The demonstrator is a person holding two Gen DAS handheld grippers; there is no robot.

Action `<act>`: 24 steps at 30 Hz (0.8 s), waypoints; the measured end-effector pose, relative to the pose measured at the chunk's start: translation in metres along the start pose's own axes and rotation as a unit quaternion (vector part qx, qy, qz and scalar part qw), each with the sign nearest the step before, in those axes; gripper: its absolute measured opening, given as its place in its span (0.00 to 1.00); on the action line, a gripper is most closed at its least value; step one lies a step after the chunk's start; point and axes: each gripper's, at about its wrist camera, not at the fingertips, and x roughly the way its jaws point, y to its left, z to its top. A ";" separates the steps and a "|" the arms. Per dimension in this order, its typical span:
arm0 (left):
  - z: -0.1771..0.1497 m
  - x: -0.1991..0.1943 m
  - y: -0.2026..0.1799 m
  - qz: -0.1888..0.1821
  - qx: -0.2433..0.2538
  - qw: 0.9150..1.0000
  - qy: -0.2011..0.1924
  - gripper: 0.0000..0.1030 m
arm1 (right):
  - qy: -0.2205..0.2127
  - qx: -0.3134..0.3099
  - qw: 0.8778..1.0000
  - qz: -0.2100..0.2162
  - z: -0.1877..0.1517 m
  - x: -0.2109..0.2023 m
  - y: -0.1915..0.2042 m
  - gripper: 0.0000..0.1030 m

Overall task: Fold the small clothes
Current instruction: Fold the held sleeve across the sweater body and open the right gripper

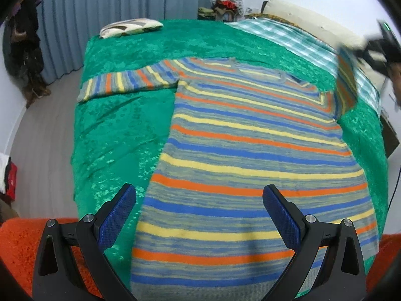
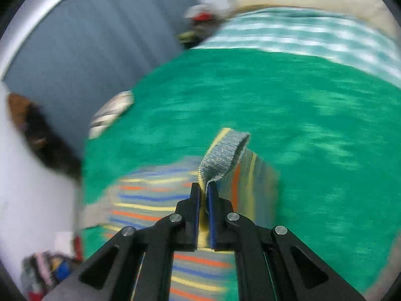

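Observation:
A striped sweater [image 1: 245,155] in blue, orange, yellow and grey lies flat on a green bedspread [image 1: 120,130], its left sleeve [image 1: 125,81] stretched out to the left. My left gripper [image 1: 200,200] is open above the sweater's hem, holding nothing. My right gripper [image 2: 204,190] is shut on the cuff of the sweater's right sleeve [image 2: 223,155] and holds it lifted above the bed. In the left wrist view that raised sleeve [image 1: 345,85] and the right gripper [image 1: 381,50] show at the far right, blurred.
A patterned pillow [image 1: 130,27] lies at the bed's far left corner. A green checked blanket [image 1: 288,37] covers the far right side. An orange rug [image 1: 20,245] lies at the near edge. Blue curtains [image 1: 112,2] hang behind. Clutter [image 1: 225,5] sits past the bed.

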 end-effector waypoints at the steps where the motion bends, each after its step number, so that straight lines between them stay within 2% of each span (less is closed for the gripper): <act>1: 0.000 0.000 0.001 0.003 0.000 1.000 0.000 0.98 | 0.004 0.003 1.000 0.029 0.000 0.014 0.016 0.06; 2: -0.001 0.000 0.003 0.005 -0.001 1.000 0.003 0.98 | 0.010 0.008 0.997 0.072 -0.001 0.031 0.033 0.07; 3: -0.001 0.001 0.004 0.005 -0.002 1.000 0.007 0.98 | 0.019 0.010 0.995 0.099 -0.003 0.045 0.043 0.13; 4: -0.001 0.002 0.006 0.005 -0.004 1.000 0.013 0.98 | 0.037 0.007 0.993 0.109 -0.007 0.063 0.054 0.34; 6: -0.001 0.004 0.009 0.005 -0.009 1.000 0.019 0.98 | 0.053 0.000 0.994 0.091 -0.014 0.084 0.063 0.60; 8: 0.000 0.003 0.013 -0.001 -0.018 1.000 0.020 0.98 | 0.042 -0.003 0.996 0.083 -0.019 0.085 0.058 0.60; 10: 0.001 0.004 0.014 -0.006 -0.021 1.000 0.020 0.98 | 0.044 -0.004 0.997 0.057 -0.020 0.082 0.043 0.60; 12: 0.002 0.007 0.014 -0.006 -0.022 0.999 0.023 0.98 | 0.068 -0.047 0.996 -0.031 -0.026 0.082 0.032 0.59; 13: 0.002 0.009 0.013 -0.007 -0.023 0.999 0.027 0.98 | 0.080 -0.074 0.992 -0.067 -0.026 0.086 0.031 0.57; 14: 0.001 0.011 0.013 -0.008 -0.024 0.999 0.030 0.98 | 0.101 -0.113 0.982 -0.109 -0.034 0.091 0.029 0.57; 15: 0.001 0.012 0.012 -0.008 -0.025 0.999 0.033 0.98 | 0.116 -0.133 0.976 -0.126 -0.039 0.095 0.027 0.57; 19: -0.003 0.011 0.009 -0.002 -0.016 0.999 0.031 0.98 | 0.185 -0.216 0.947 -0.151 -0.084 0.118 0.016 0.57; 20: -0.004 0.013 0.007 0.002 -0.012 0.999 0.033 0.98 | 0.201 -0.243 0.936 -0.157 -0.099 0.126 0.016 0.57; 21: -0.005 0.016 0.006 0.005 -0.009 0.999 0.038 0.98 | 0.201 -0.265 0.927 -0.175 -0.110 0.131 0.013 0.52; 22: -0.005 0.018 0.006 0.006 -0.008 0.999 0.042 0.98 | 0.189 -0.271 0.923 -0.195 -0.120 0.126 0.003 0.43; 23: -0.006 0.020 0.006 0.008 -0.008 0.999 0.045 0.98 | 0.174 -0.264 0.922 -0.223 -0.121 0.129 -0.009 0.35; 24: -0.006 0.021 0.006 0.011 -0.008 0.999 0.047 0.98 | 0.166 -0.238 0.923 -0.251 -0.123 0.128 -0.030 0.34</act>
